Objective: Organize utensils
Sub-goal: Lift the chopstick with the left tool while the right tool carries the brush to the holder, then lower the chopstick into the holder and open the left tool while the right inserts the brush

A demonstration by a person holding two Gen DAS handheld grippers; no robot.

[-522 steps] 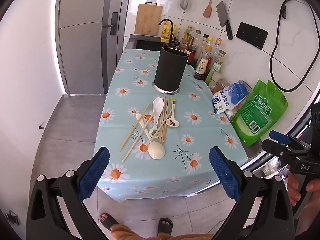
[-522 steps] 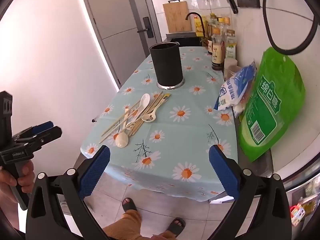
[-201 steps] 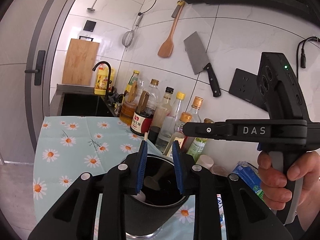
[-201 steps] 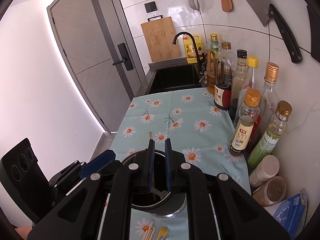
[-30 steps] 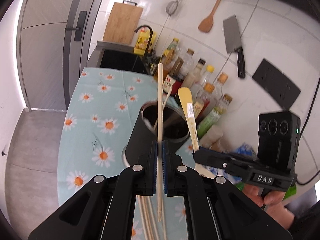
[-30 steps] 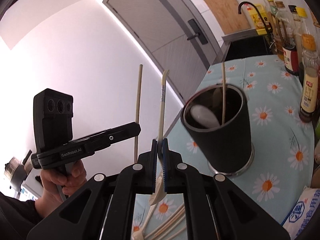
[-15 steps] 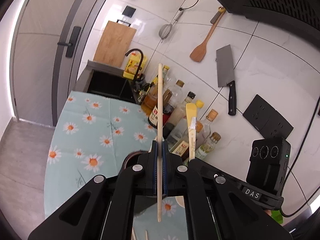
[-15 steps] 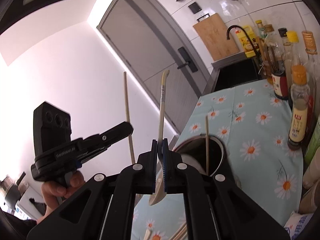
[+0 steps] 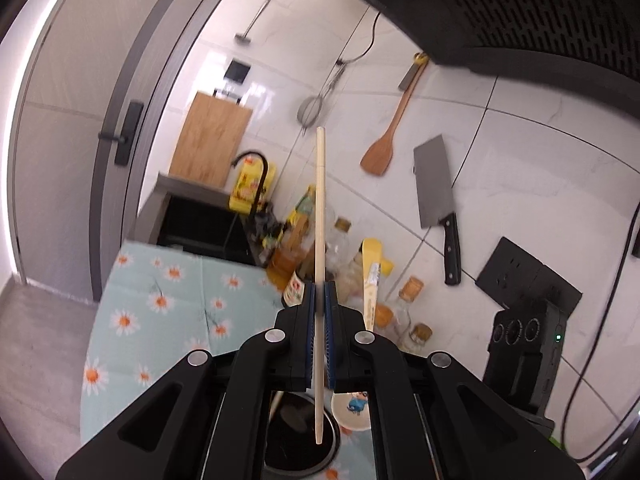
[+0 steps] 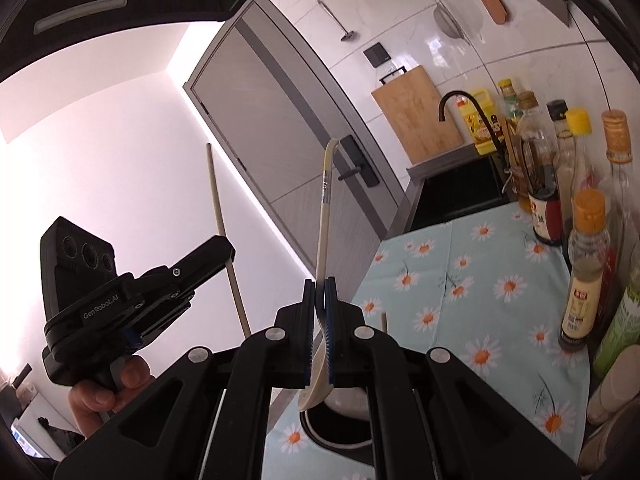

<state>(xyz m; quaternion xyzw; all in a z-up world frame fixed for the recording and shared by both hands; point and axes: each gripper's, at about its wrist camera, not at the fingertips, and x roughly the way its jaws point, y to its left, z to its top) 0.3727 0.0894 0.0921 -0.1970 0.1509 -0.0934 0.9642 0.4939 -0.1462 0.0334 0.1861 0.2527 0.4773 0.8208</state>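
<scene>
In the black holder point(image 9: 298, 450), upright utensils point(image 9: 294, 420)

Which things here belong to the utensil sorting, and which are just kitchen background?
In the job: chopstick clamped in the left tongs; spoon clamped in the right tongs; black holder.

Background: cleaver, wooden spatula, cutting board, sauce bottles.

"GenRobot.AI" is printed on the left hand-held gripper point(image 10: 208, 254).

Black holder point(image 9: 298, 446) mostly hidden behind gripper arms, cut off at 6 o'clock edge. Spoon point(image 10: 320, 280) bowl partly masked by pads. Bottle labels point(image 10: 578, 312) at 3 o'clock too small to read.
</scene>
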